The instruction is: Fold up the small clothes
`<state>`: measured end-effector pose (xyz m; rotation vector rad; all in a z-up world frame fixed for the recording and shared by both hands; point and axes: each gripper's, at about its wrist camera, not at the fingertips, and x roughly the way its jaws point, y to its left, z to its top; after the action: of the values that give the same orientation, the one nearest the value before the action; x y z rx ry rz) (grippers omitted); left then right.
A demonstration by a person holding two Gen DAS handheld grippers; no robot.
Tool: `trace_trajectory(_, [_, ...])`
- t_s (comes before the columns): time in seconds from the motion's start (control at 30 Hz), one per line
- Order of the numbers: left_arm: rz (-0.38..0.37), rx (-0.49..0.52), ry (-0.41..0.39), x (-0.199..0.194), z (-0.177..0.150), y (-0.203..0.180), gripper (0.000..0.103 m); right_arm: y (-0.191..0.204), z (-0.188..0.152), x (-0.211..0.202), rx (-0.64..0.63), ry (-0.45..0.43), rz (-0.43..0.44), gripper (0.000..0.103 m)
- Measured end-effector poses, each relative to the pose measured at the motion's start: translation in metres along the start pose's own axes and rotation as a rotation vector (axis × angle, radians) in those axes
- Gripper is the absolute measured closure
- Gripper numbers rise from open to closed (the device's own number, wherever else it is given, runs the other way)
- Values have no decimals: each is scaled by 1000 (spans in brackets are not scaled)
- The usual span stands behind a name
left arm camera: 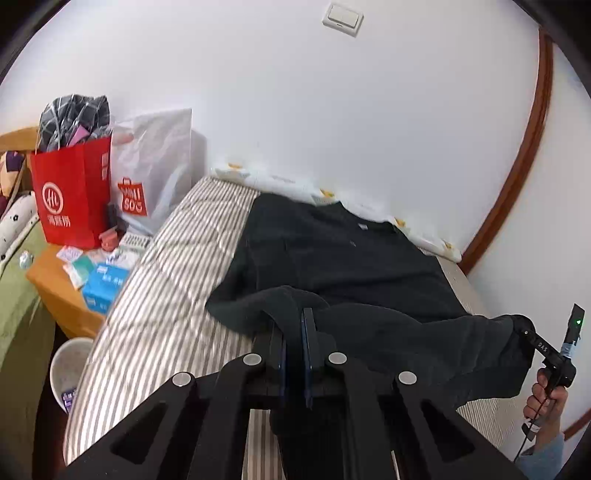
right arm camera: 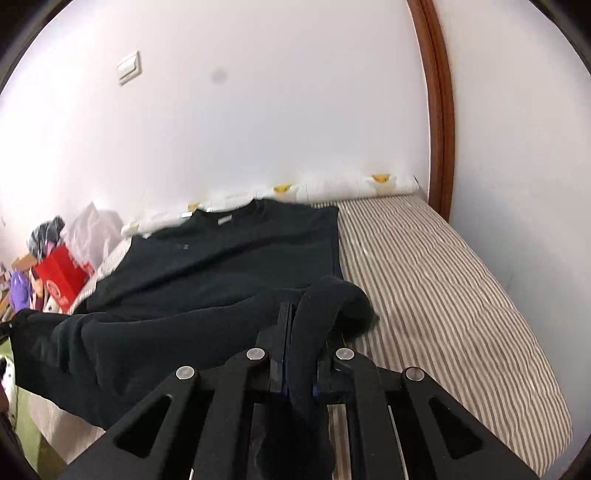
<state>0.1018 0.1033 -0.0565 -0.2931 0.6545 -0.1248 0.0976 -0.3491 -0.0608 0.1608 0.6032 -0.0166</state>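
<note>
A white wall with a light switch [left arm camera: 342, 19] backs a bed [right arm camera: 443, 266] under a striped cover, which fills the lower half of both wrist views. On it lies a dark sweatshirt [left arm camera: 332, 254], collar toward the wall at the upper middle of each frame, body flat, long axis running from the collar down toward the cameras. Its near hem is lifted off the cover: the left hand-held gripper [left arm camera: 295, 325] is clamped on one corner of the hem at lower centre of its view, and the right hand-held gripper [right arm camera: 299, 325] is clamped on the other corner, cloth bunched over its fingers. In the left view the right tool and the hand [left arm camera: 546, 402] holding it show at the lower right edge, so the hem spans across between the two. Each holds its own corner, neither nearer. The fold likely calls for carrying the hem forward toward the collar, straight up the frame. A red paper bag [left arm camera: 74, 199] stands on a nightstand [left arm camera: 55, 291] at left.
</note>
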Motion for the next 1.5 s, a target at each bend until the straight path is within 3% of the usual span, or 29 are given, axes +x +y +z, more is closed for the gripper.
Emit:
trace_trajectory(0.5, [140, 54, 36, 91, 58, -21, 96, 3, 63, 98, 8, 81, 7, 95])
trace_trajectory(0.83, [198, 42, 122, 162, 72, -14, 96, -3, 69, 163, 18, 187, 2, 95])
trace_trajectory(1.0, [192, -10, 176, 194, 72, -1, 96, -8, 69, 191, 44, 248, 5, 95])
trace_trajectory(1.23, [191, -31, 221, 213, 68, 5, 93, -15, 64, 224, 73, 333, 3, 94])
trace_trajectory(1.37, [177, 3, 233, 209, 68, 1, 88, -20, 67, 218, 85, 356, 35, 85])
trace_trajectory(1.47, [168, 38, 248, 200, 66, -4, 82, -24, 67, 194, 74, 363, 46, 62])
trace_trajectory(1.5, [161, 51, 247, 195, 64, -6, 79, -24, 66, 184, 58, 347, 46, 60])
